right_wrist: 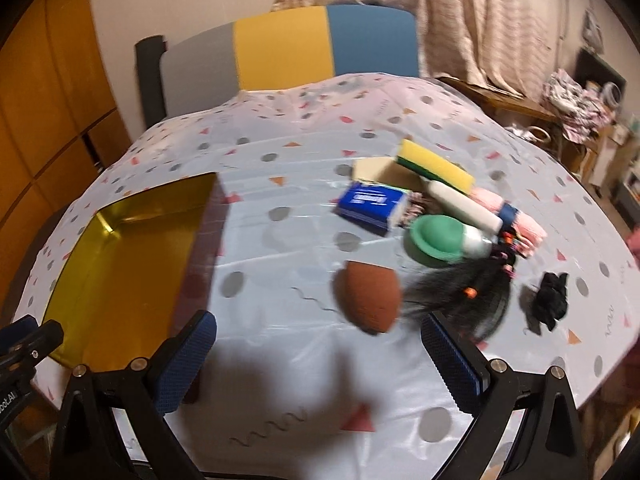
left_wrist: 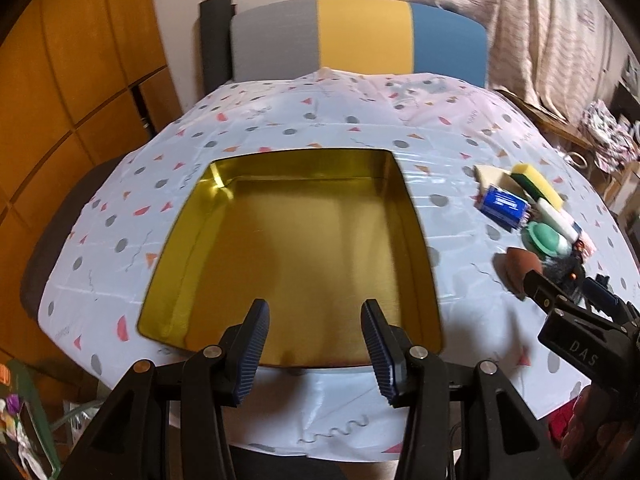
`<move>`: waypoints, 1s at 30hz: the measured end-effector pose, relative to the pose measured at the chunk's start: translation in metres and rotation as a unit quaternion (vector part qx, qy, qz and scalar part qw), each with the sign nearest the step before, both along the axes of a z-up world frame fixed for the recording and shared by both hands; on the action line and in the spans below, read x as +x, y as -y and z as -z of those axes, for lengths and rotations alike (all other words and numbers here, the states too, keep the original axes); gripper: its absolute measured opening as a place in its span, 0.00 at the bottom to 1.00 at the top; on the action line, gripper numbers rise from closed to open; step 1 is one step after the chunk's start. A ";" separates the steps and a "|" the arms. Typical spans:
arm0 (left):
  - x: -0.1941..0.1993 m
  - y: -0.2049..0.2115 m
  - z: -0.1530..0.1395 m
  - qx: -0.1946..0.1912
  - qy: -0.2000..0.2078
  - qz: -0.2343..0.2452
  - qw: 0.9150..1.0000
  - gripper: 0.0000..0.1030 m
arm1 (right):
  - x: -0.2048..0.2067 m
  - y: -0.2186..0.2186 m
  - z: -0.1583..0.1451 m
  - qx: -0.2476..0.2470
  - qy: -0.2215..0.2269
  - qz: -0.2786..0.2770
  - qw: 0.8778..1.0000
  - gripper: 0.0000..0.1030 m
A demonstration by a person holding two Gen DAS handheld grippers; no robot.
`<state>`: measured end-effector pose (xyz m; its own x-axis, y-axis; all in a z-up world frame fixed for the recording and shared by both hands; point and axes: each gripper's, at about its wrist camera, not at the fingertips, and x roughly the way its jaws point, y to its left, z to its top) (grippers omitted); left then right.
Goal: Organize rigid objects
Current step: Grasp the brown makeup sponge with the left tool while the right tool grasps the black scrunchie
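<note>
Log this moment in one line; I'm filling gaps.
tray: holds nothing | brown egg: on cloth | left gripper: open | right gripper: open

Table under white plastic cloth with grey dots and pink triangles. Gold metal tray lower left. Brown egg-shaped sponge centre. Clutter right of centre: blue box, yellow-green sponge, green round lid, black cloth scrap.

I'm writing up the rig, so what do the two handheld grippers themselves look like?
The left gripper and right gripper share a build: black angular plastic frames with silver pivot bolts and dark blue ribbed finger pads. White lettering marks the right gripper's body in the left wrist view.
</note>
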<state>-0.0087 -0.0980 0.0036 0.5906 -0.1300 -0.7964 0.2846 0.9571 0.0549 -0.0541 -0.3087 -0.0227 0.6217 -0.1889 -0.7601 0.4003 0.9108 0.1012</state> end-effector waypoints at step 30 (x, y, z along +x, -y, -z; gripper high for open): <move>0.034 0.213 0.085 -0.124 -0.149 0.240 0.951 0.64 | -0.125 0.182 0.044 0.035 0.011 0.223 0.974 1.00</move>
<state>0.0253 -0.3110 -0.0817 0.1680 -0.5329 -0.8294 0.6594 0.6862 -0.3073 -0.1796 -0.4903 -0.0671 0.5056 -0.3925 -0.7683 0.7515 0.6378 0.1688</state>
